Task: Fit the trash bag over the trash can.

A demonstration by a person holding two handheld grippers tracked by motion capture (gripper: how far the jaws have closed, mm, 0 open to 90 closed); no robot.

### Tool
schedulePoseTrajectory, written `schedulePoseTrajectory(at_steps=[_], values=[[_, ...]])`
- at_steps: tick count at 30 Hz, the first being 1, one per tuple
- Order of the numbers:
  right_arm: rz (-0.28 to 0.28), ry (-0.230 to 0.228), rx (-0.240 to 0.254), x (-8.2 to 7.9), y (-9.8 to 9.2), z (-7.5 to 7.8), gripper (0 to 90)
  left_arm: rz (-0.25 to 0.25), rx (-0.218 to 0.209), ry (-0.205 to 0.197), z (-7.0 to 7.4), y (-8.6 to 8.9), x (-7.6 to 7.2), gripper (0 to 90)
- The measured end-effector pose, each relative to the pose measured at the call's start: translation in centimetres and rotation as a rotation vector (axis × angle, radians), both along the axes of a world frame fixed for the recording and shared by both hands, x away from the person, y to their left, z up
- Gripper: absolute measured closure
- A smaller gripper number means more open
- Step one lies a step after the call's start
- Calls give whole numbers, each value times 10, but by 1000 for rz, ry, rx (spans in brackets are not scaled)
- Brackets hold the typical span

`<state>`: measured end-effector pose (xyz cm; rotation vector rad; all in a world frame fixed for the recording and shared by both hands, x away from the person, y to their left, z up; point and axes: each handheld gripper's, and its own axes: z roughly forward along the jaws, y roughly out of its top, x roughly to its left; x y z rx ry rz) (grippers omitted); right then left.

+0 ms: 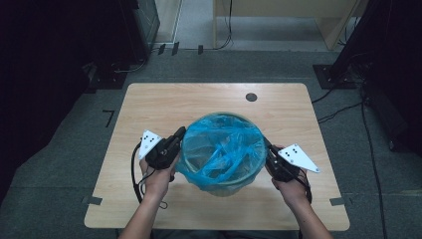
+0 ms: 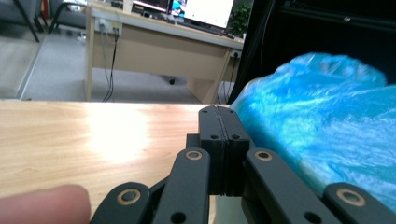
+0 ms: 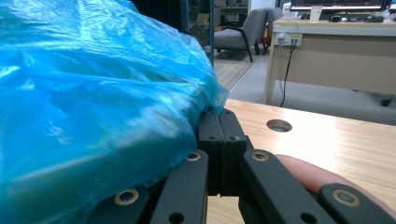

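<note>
A round bin lined with a crinkled blue plastic bag (image 1: pixel 221 154) stands in the middle of the wooden table (image 1: pixel 164 102). My left gripper (image 1: pixel 180 133) lies at the bin's left rim. In the left gripper view its jaws (image 2: pixel 219 113) are pressed together with nothing between them, and the blue bag (image 2: pixel 327 116) bulges just to their right. My right gripper (image 1: pixel 267 145) is at the bin's right rim. Its jaws (image 3: pixel 220 114) are also shut, and the bag (image 3: pixel 93 93) drapes against their tip. Whether any film is pinched I cannot tell.
A round cable hole (image 1: pixel 251 97) sits near the table's far edge, also in the right gripper view as a hole (image 3: pixel 279 125). A wooden desk (image 2: pixel 154 46) with cables stands beyond the table. Dark stands and cables (image 1: pixel 343 107) flank the table on grey carpet.
</note>
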<state>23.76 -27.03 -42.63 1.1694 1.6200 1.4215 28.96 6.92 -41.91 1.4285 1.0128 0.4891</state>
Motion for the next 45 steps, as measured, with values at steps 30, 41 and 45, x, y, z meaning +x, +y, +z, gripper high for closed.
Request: schedulePoseTrajectory(at_steps=[30, 41, 45], values=[[-32, -35, 30, -8, -14, -3, 900, -175, -74, -261, 49, 9, -68, 404], [-33, -52, 38, -11, -17, 3, 900, -492, 233, -441, 50, -38, -107, 344], [-34, -57, 42, -12, -18, 5, 900, -532, 291, -448, 45, -38, -107, 552]])
